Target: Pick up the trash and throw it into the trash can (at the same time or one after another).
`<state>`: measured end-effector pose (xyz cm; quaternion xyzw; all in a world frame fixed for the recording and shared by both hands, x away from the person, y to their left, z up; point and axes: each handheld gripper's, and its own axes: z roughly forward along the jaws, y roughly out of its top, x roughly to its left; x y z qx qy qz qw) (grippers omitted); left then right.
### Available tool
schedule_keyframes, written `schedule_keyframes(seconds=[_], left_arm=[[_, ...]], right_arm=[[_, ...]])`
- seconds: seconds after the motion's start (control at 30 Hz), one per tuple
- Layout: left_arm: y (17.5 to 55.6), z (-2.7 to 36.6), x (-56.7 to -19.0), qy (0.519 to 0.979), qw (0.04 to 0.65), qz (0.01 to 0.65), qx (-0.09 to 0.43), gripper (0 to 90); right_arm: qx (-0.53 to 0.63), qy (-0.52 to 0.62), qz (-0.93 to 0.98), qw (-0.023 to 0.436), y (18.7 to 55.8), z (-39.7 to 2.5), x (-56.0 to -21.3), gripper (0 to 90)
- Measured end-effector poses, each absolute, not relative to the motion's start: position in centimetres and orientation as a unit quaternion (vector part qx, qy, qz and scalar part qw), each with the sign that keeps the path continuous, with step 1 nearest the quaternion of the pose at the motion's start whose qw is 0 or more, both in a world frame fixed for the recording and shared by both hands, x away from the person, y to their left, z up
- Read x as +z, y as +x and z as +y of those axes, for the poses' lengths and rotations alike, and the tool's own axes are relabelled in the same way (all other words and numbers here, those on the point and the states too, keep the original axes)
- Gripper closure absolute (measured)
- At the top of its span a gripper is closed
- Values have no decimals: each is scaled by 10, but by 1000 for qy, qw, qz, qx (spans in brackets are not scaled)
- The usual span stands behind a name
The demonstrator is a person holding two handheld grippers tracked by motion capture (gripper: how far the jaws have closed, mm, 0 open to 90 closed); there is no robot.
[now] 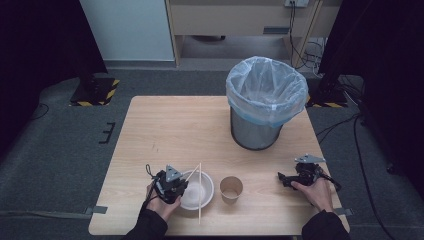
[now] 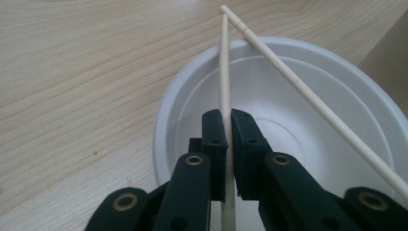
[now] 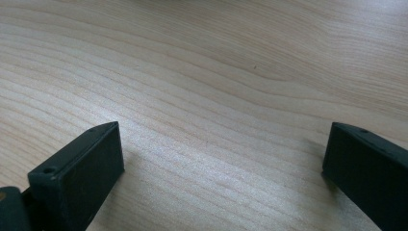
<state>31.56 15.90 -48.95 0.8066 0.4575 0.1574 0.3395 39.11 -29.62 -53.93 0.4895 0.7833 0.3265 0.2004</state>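
A white disposable bowl (image 1: 207, 192) sits near the table's front edge, left of a brown paper cup (image 1: 231, 188). Two wooden chopsticks lie across the bowl, their far tips meeting over its rim. My left gripper (image 1: 184, 186) is at the bowl's left side, shut on one chopstick (image 2: 224, 72) above the bowl (image 2: 183, 101). The other chopstick (image 2: 308, 94) rests loose and slants across the rim; in the high view it (image 1: 199, 210) runs toward the front edge. My right gripper (image 1: 282, 178) rests low at the front right, open, its jaws spread wide over bare wood (image 3: 221, 163).
A metal bin (image 1: 256, 131) lined with a clear plastic bag (image 1: 266, 87) stands at the back right of the wooden table (image 1: 165, 130). Grey floor surrounds the table, and cables lie to the right.
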Motion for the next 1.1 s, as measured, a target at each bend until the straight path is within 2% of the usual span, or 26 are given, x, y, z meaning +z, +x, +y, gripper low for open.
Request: schedule_keyframes(seconds=[0.53, 1.1], left_arm=[[309, 166, -468, 786, 382, 453, 178, 848], [309, 180, -433, 748, 456, 435, 205, 847]], right_arm=[[327, 490, 783, 200, 391, -296, -539, 8], [327, 490, 783, 200, 391, -296, -539, 8]])
